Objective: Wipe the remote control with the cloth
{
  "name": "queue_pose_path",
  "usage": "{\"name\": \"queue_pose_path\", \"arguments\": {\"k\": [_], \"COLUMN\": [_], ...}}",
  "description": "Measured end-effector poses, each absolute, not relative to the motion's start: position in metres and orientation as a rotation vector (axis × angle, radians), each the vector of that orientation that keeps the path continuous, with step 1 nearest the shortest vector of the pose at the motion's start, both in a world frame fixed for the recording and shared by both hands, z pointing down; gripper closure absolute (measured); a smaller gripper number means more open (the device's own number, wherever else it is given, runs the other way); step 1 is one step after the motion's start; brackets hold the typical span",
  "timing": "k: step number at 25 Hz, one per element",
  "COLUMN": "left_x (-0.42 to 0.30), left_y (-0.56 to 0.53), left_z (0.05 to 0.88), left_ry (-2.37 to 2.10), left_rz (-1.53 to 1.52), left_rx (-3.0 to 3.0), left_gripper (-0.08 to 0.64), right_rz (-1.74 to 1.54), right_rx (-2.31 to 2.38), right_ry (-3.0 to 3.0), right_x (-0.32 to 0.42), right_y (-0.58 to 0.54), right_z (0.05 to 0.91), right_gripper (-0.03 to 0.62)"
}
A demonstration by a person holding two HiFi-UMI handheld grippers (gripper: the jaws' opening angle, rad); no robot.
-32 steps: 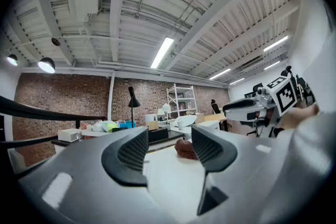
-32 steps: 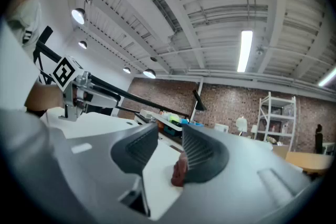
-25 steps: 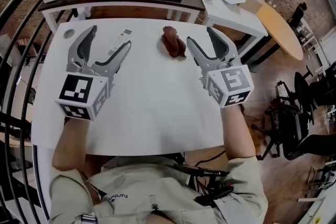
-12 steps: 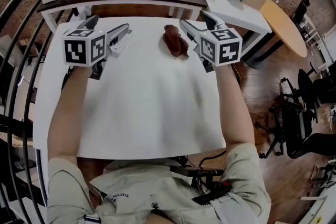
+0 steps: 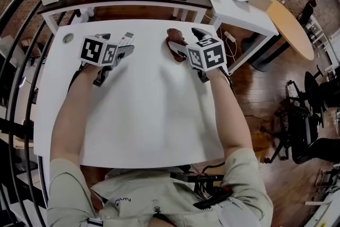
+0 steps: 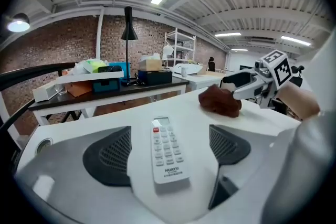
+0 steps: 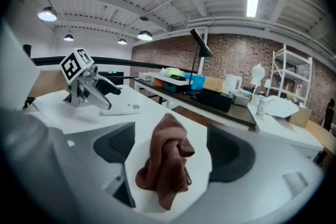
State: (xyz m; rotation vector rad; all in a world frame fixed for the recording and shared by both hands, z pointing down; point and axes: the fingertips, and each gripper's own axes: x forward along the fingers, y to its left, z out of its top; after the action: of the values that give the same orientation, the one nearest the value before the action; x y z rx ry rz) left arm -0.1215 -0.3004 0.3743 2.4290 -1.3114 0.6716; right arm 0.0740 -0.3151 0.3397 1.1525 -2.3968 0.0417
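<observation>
- Left tongs (image 6: 168,136): jaws wide apart, just been opening, set either side of the remote control (image 6: 168,157); no pad touching it.
- Right tongs (image 7: 170,150): jaws likewise spread, just been opening, with the cloth (image 7: 164,168) bunched between them; not pinched.
- Remote control flat and face up on the white table (image 5: 149,114), toward its far edge; cloth near it to the right, also resting on the table.
- Risk with so low and flat a thing: closing too high and skating off its rounded sides, or scraping the pads along the table.
- Risk of pinching near one end, and so letting the long body swing or droop once lifted.
- Could also shove the remote control toward the far edge, if nudged by one jaw ahead of the other.
- With the cloth: may catch only an outer fold, leaving the rest trailing and too little wad for wiping.
- Both tongs near each other over one patch of table; could knock together when brought in to wipe.
- Hard rubbing on the keypad side may press buttons.
- Count: one remote control, one cloth, two tongs, one table carrying them, one round cap (image 5: 68,37) set in that table's far left corner.
</observation>
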Motion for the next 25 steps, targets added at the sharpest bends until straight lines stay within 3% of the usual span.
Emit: {"name": "queue_pose_path", "arguments": {"k": [6,9,18,25], "left_x": [-0.119,-0.119,-0.143,-0.125], "left_y": [-0.302,-0.303,-0.302,-0.295], "left_z": [0.407,0.419,0.422,0.421], "left_ry": [-1.223,-1.184,-1.161,-1.159], "left_rz": [0.858,0.908,0.934,0.947], "left_rx": [2.37,2.351,2.288,2.369], "left_gripper": [0.1,0.166,0.174,0.263], "right_rz": [0.122,0.155,0.216,0.227], "right_rx": [1.124,1.121,1.029,1.038], "right_ry": [-2.349,-2.314,-2.273,-2.222], "right_x": [0.072,0.075,0.053,0.07], "right_y": [-0.323,-0.326,-0.329,-0.323], "right_z": [0.367,0.376,0.402,0.411], "right_gripper": [0.173,0.174,0.175,0.294]}}
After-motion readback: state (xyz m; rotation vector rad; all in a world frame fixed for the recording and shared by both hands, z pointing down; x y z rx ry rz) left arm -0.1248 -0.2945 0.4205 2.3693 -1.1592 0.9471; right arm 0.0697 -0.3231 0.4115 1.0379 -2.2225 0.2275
